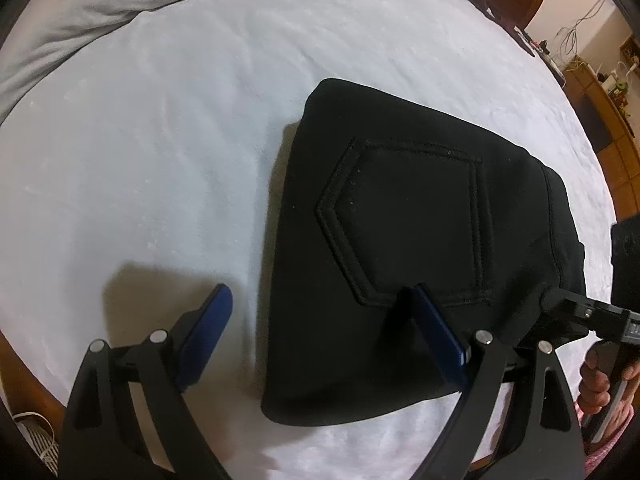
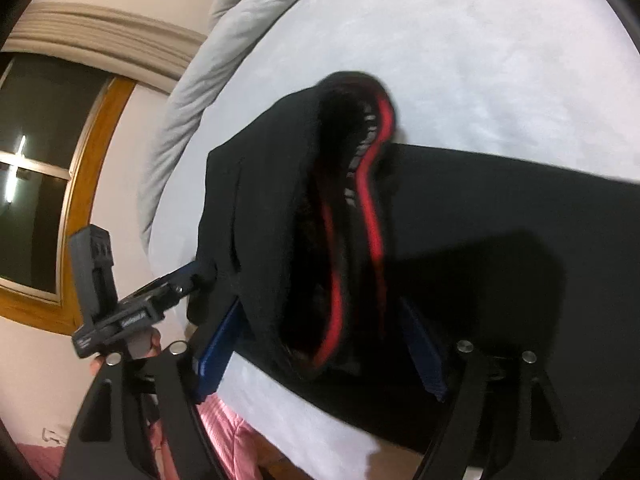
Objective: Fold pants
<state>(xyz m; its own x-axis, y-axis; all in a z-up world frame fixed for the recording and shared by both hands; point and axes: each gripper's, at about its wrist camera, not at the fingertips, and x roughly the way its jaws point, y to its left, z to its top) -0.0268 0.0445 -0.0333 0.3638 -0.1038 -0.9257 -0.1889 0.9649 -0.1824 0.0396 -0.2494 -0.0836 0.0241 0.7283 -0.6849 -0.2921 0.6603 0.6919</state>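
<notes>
Pants, one, folded; two claws

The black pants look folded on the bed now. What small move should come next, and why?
Probably lift both grippers clear. The black pants lie as a compact folded bundle on the pale grey bedsheet. The left gripper is open, one blue pad over the bundle's edge; the right gripper is open around the red-lined waistband, not pressing it.

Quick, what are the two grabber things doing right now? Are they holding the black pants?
Left gripper: open, holding nothing; one of its fingers is over the black pants.
Right gripper: open, straddling the pants' waistband, not gripping.
</notes>
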